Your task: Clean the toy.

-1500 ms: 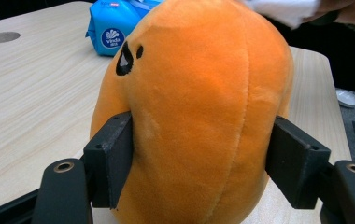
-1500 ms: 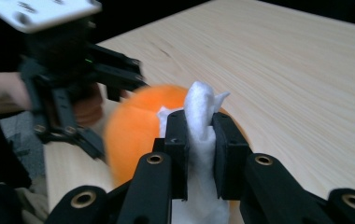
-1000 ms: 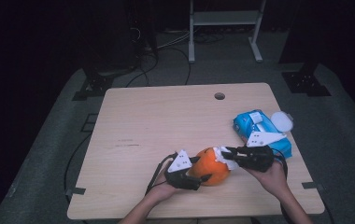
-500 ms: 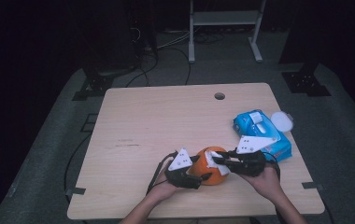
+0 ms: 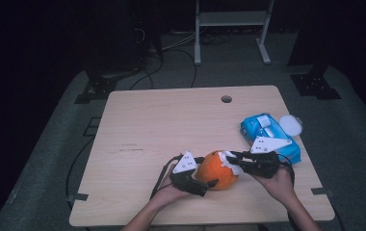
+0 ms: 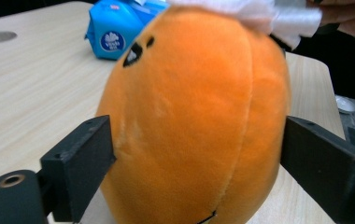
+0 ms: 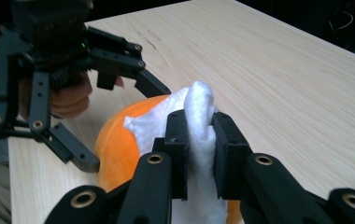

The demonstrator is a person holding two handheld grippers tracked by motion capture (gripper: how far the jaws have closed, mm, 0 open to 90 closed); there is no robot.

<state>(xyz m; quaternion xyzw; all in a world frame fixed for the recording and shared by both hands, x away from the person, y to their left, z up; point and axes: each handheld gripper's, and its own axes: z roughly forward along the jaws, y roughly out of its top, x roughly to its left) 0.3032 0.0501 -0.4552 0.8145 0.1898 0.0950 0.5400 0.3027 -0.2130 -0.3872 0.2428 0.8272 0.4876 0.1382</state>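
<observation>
**Plush held between two tongs near the front edge**

Plush is the look of the orange toy: a rounded, short-napped body with a seam running top to bottom and small black markings high on one side, seen close in the left gripper view. It sits on the wooden surface near the front edge, a little right of centre. A white tissue lies over its top.

The left tongs come in from the person's left hand, low and roughly level, their jaws spread wide around the toy; in the left gripper view one black jaw presses the toy's flank and the other sits at the opposite flank, though contact there is hard to judge. The right tongs reach in from the right hand, jaws drawn narrow and pinching a fold of the white tissue on top of the toy. From above the right tongs point leftward at the toy's upper side.

A blue packet of wipes lies behind the right hand, with a white round lid touching its far end. The packet's near part is hidden by the gripper's grey plate. The toy's underside and far side are cut off from view, and its markings are too small to read from above.
</observation>
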